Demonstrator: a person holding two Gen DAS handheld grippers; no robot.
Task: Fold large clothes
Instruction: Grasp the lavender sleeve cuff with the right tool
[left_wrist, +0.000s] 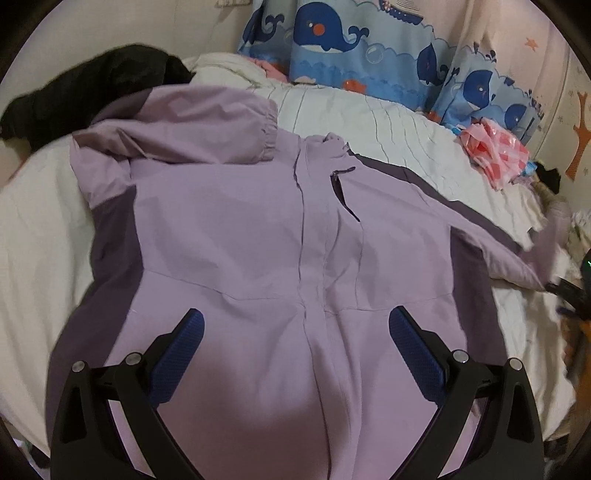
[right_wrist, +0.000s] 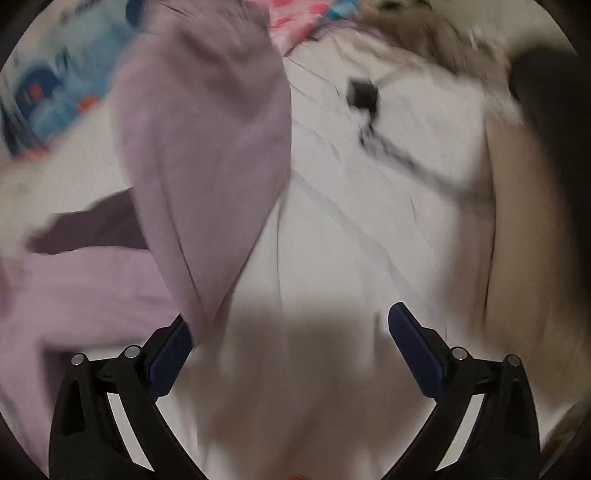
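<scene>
White-sheeted bed (left_wrist: 388, 125), lilac jacket (left_wrist: 236, 236) spread flat on it, black garment (left_wrist: 74, 99), whale-print bedding (left_wrist: 369, 48), pink bag (left_wrist: 495, 151)

Lilac-and-plum jacket (left_wrist: 236, 229); whale-print blue curtain (left_wrist: 332, 40)

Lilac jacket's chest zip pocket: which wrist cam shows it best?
Left wrist view. The lilac jacket lies front-up on the white bedding, and its dark chest zip pocket is sharp beside the centre placket. The right wrist view is motion-blurred and shows only a lilac sleeve; no pocket is visible there.
</scene>
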